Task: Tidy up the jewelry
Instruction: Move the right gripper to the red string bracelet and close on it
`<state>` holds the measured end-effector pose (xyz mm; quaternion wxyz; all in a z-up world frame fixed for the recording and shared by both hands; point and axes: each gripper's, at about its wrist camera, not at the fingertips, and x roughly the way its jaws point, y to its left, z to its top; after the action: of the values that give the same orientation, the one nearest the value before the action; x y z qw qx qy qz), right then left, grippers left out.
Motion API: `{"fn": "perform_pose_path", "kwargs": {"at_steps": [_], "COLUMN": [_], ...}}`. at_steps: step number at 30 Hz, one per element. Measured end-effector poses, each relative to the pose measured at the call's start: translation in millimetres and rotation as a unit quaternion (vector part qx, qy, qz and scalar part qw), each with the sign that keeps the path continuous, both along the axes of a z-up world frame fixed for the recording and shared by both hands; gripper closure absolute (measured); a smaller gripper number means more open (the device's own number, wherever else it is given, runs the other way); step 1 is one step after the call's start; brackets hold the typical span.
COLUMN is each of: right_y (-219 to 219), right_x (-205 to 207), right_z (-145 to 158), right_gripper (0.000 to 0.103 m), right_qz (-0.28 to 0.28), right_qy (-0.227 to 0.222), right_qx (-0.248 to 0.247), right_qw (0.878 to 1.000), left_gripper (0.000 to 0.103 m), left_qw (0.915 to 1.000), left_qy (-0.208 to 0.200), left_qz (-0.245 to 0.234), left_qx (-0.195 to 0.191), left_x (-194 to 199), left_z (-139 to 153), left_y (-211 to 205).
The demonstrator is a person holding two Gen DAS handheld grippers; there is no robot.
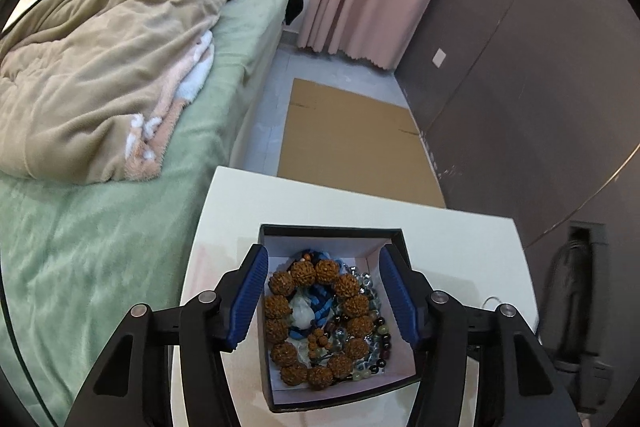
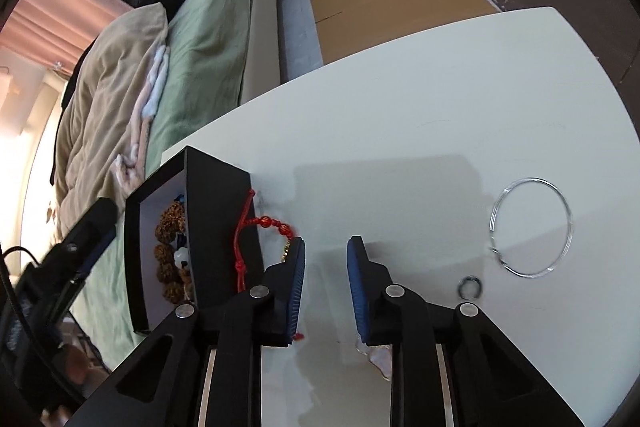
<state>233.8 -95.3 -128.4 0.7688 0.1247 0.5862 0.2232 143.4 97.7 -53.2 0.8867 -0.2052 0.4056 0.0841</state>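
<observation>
Left wrist: black box [image 1: 280, 379] holds brown bead bracelet [image 1: 316, 323], mixed beads; both grippers' fingers apart, empty.

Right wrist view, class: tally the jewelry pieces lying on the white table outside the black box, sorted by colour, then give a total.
Red: 1, the red bead bracelet, lying against the black box.
Silver: 2, the large bangle and the small ring.
Total: 3 on the white table.
A pale object under the right gripper is too hidden to count.
</observation>
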Motion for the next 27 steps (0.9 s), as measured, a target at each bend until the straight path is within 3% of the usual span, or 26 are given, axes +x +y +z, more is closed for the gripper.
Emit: {"fn": "perform_pose_path", "kwargs": {"at_steps": [8,16,27], "right_y": [19,31,16], "right_x": [2,-2,-6], "right_z": [-2,2,2], "right_gripper": [0.08,0.08,0.092], "right_qz": [0.024,0.039,0.046], "right_qy": [-0.011,-0.041,-0.028], "right_qx": [-0.007,-0.044,-0.054], "right_qw": [1.0,0.997,0.997], "left_gripper": [0.044,0.044,0.044], "left_qw": [0.9994,0.9953,0.9956], "left_qy": [-0.001,0.014,0.027], "left_qz": [0.032,0.072,0.063], "left_qx": [-0.016,-0.062,-0.063], "left_x": [-7,-16,-21], "left_z": [2,-6,-10], "left_y": [21,46,36]}}
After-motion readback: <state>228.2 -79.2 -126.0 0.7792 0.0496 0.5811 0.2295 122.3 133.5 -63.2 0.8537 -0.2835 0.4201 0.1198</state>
